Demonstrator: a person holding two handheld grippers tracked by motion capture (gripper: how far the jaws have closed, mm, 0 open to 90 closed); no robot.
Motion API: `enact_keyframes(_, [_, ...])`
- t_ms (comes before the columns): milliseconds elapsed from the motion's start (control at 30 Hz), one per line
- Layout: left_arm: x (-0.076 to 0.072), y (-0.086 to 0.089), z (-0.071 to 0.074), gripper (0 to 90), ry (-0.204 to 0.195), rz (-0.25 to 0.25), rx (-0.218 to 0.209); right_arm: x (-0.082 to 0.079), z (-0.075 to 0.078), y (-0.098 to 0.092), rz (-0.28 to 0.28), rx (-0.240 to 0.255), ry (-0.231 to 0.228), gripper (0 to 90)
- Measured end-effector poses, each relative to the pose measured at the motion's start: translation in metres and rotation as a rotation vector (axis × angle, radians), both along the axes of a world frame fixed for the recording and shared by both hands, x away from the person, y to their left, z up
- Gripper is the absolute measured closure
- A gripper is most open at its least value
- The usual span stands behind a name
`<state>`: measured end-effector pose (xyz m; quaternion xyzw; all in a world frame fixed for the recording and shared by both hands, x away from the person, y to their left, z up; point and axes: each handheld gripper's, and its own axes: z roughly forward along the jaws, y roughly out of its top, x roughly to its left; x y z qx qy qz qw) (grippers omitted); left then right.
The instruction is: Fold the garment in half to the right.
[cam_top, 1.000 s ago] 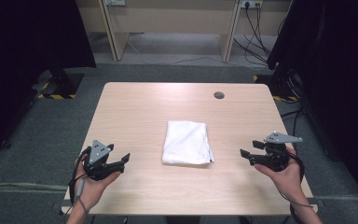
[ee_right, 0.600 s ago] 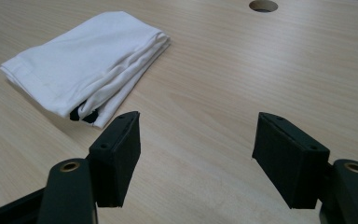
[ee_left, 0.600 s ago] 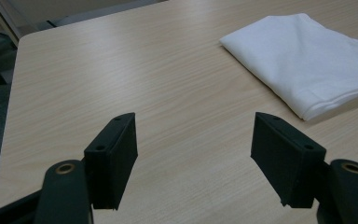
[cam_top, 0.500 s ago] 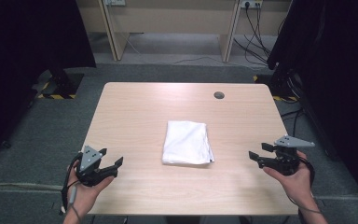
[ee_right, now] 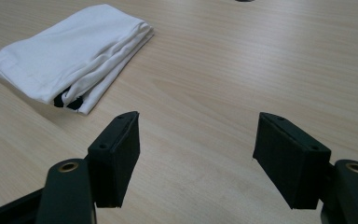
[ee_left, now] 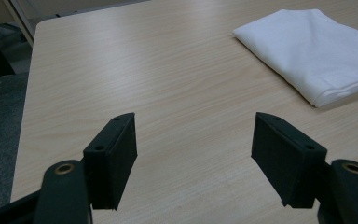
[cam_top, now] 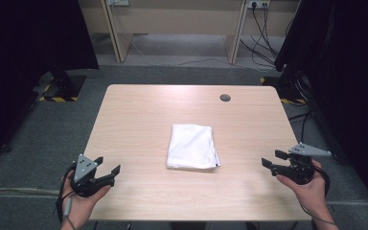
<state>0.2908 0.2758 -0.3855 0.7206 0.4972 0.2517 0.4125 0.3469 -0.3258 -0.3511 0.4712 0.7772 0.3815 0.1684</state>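
Observation:
A folded white cloth [cam_top: 192, 146] lies flat in the middle of the light wooden table [cam_top: 134, 115]. My left gripper [cam_top: 107, 165] hovers at the table's near left corner, jaws wide apart with nothing between them. In the left gripper view the cloth [ee_left: 321, 51] lies ahead to the upper right of that gripper [ee_left: 193, 154]. My right gripper [cam_top: 273, 159] hangs over the near right edge, open and empty, well clear of the cloth. The right gripper view has the cloth [ee_right: 70, 56] at the upper left, beyond that gripper [ee_right: 196, 156].
A small dark round disc [cam_top: 225, 97] sits in the tabletop near the far right. Grey carpet [cam_top: 38, 143] surrounds the table. Cabinets and cables [cam_top: 263, 19] stand at the back, with dark curtains [cam_top: 28, 43] on both sides.
Both hands have drawn back toward the near edge and slightly outward, away from the cloth. The jaws of both grippers stay apart and the cloth has not moved.

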Motion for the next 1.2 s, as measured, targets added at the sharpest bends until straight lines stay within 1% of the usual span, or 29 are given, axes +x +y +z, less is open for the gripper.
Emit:
enact_keyframes(267, [-0.002,0.006,-0.004,30.8,0.003,0.019,-0.008,-0.003,-0.004,-0.005,-0.019,-0.004,-0.003,30.9])
enact_keyframes(400, [-0.002,0.009,-0.009,30.7,0.011,0.030,-0.012,-0.004,-0.006,-0.008,-0.034,0.001,-0.006,30.5])
enact_keyframes(567, [-0.001,0.012,-0.015,30.7,0.021,0.048,-0.022,-0.005,-0.012,-0.012,-0.051,0.001,0.001,30.1])
enact_keyframes(600, [0.001,0.013,-0.019,30.7,0.029,0.055,-0.028,-0.005,-0.013,-0.012,-0.055,0.001,0.003,30.1])
enact_keyframes(633, [0.001,0.013,-0.019,30.6,0.029,0.055,-0.028,-0.005,-0.013,-0.012,-0.055,0.001,0.003,30.1])
enact_keyframes(667, [0.001,0.013,-0.019,30.6,0.029,0.055,-0.028,-0.006,-0.019,-0.016,-0.069,0.003,0.007,30.1])
enact_keyframes(733, [0.002,0.013,-0.021,30.5,0.030,0.057,-0.033,-0.006,-0.019,-0.016,-0.069,0.003,0.007,29.7])
enact_keyframes(767, [0.002,0.013,-0.021,30.5,0.030,0.057,-0.033,-0.006,-0.022,-0.017,-0.082,0.007,0.007,29.6])
enact_keyframes(900, [0.003,0.012,-0.022,30.4,0.026,0.054,-0.030,-0.006,-0.025,-0.019,-0.093,0.011,0.008,29.3])
enact_keyframes(933, [0.004,0.011,-0.024,30.4,0.025,0.063,-0.033,-0.006,-0.027,-0.020,-0.095,0.007,0.014,29.2])
enact_keyframes(1000, [0.004,0.011,-0.024,30.4,0.025,0.063,-0.033,-0.006,-0.029,-0.021,-0.101,0.006,0.015,29.2])
enact_keyframes(1033, [0.005,0.011,-0.026,30.4,0.033,0.060,-0.036,-0.006,-0.029,-0.021,-0.101,0.006,0.015,29.0])
enact_keyframes(1200, [0.007,0.010,-0.028,30.3,0.034,0.059,-0.035,-0.007,-0.032,-0.022,-0.114,0.010,0.016,28.9])
